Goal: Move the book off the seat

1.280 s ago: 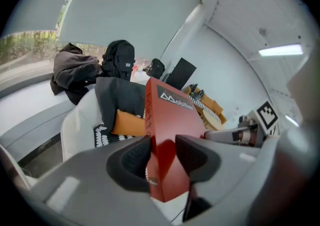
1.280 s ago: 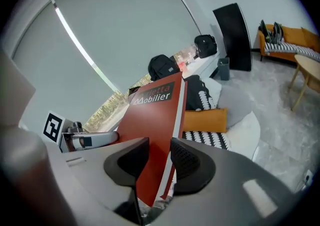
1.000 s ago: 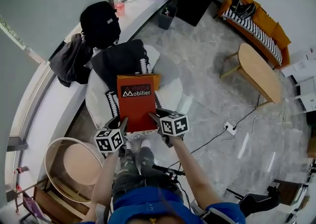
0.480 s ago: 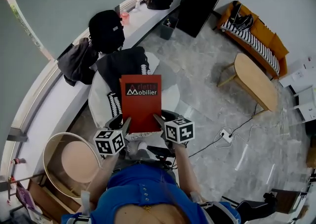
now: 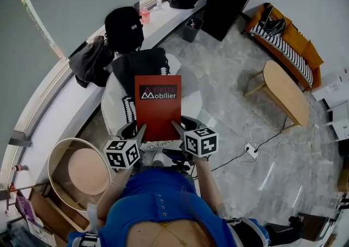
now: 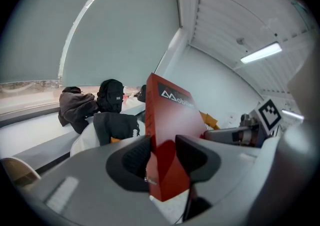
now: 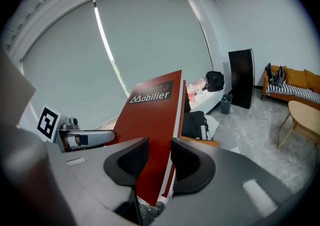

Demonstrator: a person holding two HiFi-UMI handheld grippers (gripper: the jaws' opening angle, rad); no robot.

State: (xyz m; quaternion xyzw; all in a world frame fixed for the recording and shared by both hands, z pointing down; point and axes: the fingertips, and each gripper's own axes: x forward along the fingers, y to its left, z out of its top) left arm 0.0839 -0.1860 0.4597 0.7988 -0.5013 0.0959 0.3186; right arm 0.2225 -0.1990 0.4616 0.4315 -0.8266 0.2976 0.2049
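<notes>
Book (image 5: 158, 107) gripped at its lower corners by left gripper (image 5: 138, 130) and right gripper (image 5: 180, 126) jaws; its bottom edge seems hidden.

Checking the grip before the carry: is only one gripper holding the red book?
No, the left gripper and the right gripper each clamp the red book at its lower edge.

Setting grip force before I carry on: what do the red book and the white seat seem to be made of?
Red book: stiff card or board cover, smooth, fairly matte; it stands flat and unbent though held only at its lower corners, with crisp printed lettering. White seat: likely matte upholstery or a moulded shell; rounded, dull surface, partly covered by dark clothing, so uncertain.
</notes>
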